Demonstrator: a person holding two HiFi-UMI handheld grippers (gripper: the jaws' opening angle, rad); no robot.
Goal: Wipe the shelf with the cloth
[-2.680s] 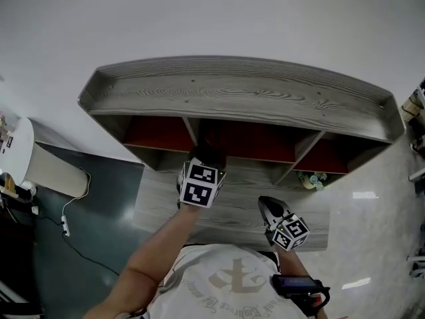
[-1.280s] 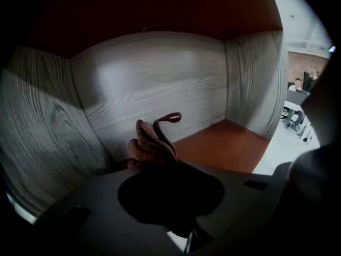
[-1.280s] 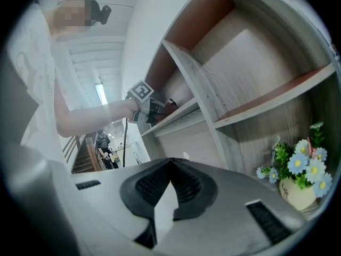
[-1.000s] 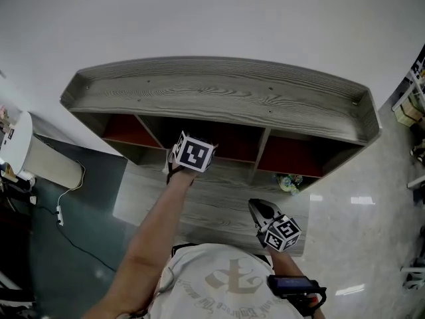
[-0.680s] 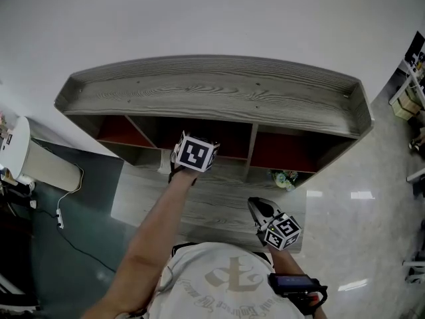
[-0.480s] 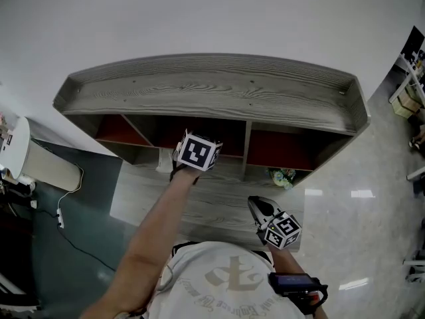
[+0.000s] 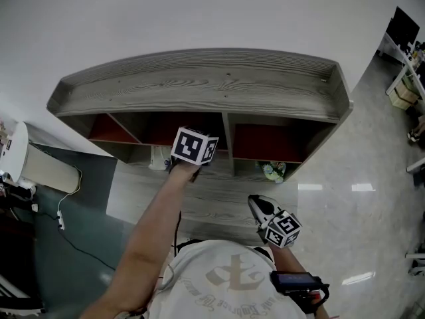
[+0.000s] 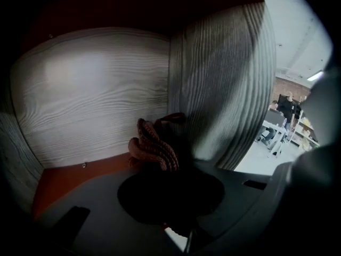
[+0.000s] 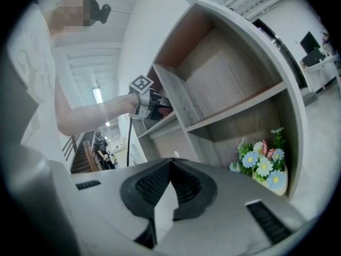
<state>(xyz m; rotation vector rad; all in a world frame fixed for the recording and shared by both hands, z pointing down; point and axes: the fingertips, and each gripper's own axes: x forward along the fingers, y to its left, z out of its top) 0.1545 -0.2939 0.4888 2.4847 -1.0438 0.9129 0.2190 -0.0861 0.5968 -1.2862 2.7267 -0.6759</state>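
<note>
The grey wooden shelf unit [image 7: 199,85] has red back panels and stands against a white wall. My left gripper [image 7: 193,149] reaches into its middle compartment, only the marker cube showing under the top board. In the left gripper view the left gripper [image 8: 160,164] is shut on a bunched brown cloth [image 8: 153,145], which lies close to the upright divider [image 8: 229,84] on the right. My right gripper [image 7: 262,208] hangs low near the person's body, away from the shelf. In the right gripper view the right gripper [image 9: 169,167] has its pads together with nothing between them.
A small pot of blue and white flowers [image 7: 273,171] [image 9: 264,164] stands in the lower right compartment. A small white object [image 7: 158,158] sits on the lower board at the left. A white appliance [image 7: 40,168] with a cable stands on the floor to the left.
The left gripper with the cloth has gone deeper into the middle compartment and rightward towards the divider. The head view has swung, shifting the shelf left. The right gripper has barely moved.
</note>
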